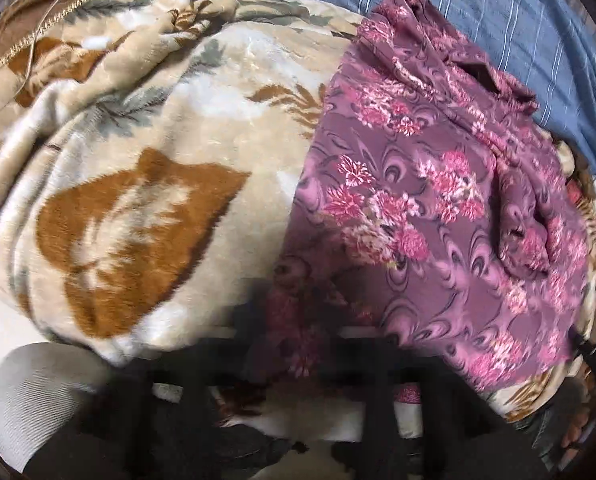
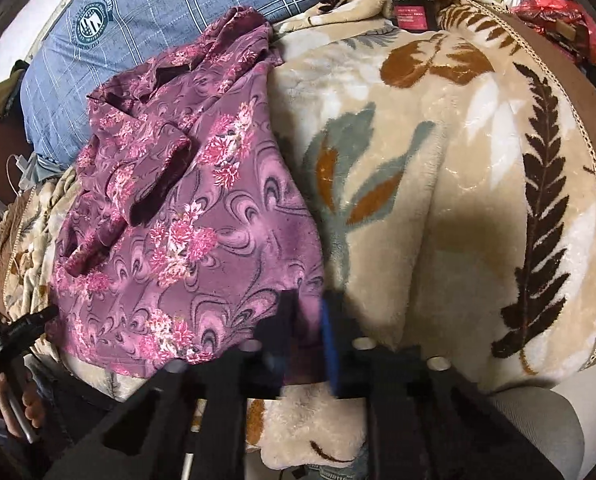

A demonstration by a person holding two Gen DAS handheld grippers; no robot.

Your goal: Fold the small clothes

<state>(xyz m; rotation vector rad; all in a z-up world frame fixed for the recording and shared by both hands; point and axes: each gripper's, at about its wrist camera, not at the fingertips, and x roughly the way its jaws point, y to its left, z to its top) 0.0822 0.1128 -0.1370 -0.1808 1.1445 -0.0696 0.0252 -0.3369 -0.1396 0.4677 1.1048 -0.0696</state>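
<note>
right gripper [image 2: 308, 332] fingers nearly closed, pinching near hem of purple floral garment [image 2: 202, 216]. left gripper [image 1: 298, 344] fingers blurred and dark at garment's near edge [image 1: 438, 208]; opening cannot be told. garment thin, patterned, rumpled at collar, spread on plush cream leaf-print blanket [image 2: 438, 184] beside blue checked sheet [image 2: 186, 4]

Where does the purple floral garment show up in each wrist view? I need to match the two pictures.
Left wrist view: purple floral garment fills the right half, running from top centre down to the lower right, on the beige leaf-print blanket.
Right wrist view: the garment lies left of centre, on the same blanket.
Shared landmark: the blue plaid fabric behind the garment's far end.
</note>
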